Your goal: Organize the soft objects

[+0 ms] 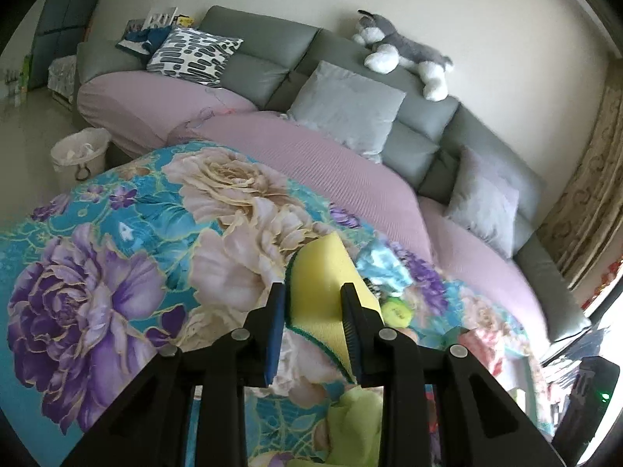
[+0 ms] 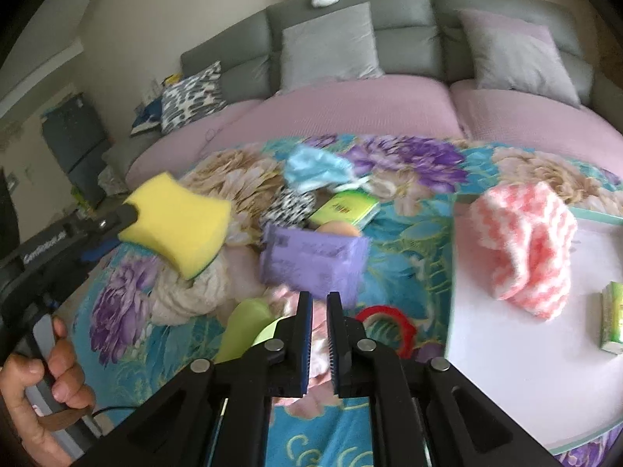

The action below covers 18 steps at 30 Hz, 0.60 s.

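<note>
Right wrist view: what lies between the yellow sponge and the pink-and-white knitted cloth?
In the right wrist view, a purple plastic packet lies between the yellow sponge and the pink-and-white knitted cloth, on the floral blanket.

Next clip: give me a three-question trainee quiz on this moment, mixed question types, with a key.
1. True or false: the left tool grips the yellow sponge with a green scrub layer.
2. What lies on the white tray? A) purple plastic packet B) pink-and-white knitted cloth C) red ring
3. Fill in: the grey-and-white plush dog lies on top of the grey sofa's ____.

Key: 1 true; 2 B, the pink-and-white knitted cloth; 3 backrest.
</note>
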Available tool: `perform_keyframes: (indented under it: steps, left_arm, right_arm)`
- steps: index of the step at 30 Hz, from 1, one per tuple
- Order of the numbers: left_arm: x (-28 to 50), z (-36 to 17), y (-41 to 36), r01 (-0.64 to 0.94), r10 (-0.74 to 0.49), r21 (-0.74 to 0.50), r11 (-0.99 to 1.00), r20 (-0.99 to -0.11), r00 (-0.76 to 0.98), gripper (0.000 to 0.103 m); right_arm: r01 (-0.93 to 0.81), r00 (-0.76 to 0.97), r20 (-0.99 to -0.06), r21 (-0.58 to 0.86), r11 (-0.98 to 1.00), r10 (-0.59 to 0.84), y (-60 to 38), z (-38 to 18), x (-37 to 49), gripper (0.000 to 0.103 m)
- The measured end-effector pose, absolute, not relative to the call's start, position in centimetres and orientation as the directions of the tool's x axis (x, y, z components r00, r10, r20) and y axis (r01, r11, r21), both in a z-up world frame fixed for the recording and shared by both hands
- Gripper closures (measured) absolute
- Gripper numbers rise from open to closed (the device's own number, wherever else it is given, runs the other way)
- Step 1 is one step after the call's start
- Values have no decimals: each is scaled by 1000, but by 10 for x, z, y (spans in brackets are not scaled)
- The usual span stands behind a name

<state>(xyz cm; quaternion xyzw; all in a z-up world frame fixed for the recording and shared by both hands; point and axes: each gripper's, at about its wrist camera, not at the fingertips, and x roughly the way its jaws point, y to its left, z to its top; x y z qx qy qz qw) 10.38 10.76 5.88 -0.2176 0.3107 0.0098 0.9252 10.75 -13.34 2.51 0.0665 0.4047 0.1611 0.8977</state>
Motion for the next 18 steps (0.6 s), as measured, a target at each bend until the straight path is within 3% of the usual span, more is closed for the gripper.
perform_keyframes:
  steps: [11, 14, 16, 18]
  left_arm:
    - [96, 48, 125, -242, -50, -338, 909, -667, 743, 73]
    - [92, 50, 131, -243, -57, -350, 905, -665, 744, 73]
    - [91, 51, 133, -248, -56, -352, 903, -668, 742, 73]
    - [90, 51, 136, -255, -55, -353, 900, -672, 739, 73]
  right_arm:
    - [-331, 534, -754, 228, 916, 381, -99, 13, 102, 92]
    - [-344, 515, -764, 231, 910, 388, -94, 12, 100, 75]
    - [-355, 507, -768, 228, 907, 392, -90, 12, 97, 59]
    - [-371, 499, -771, 222, 901, 396, -85, 11, 94, 56]
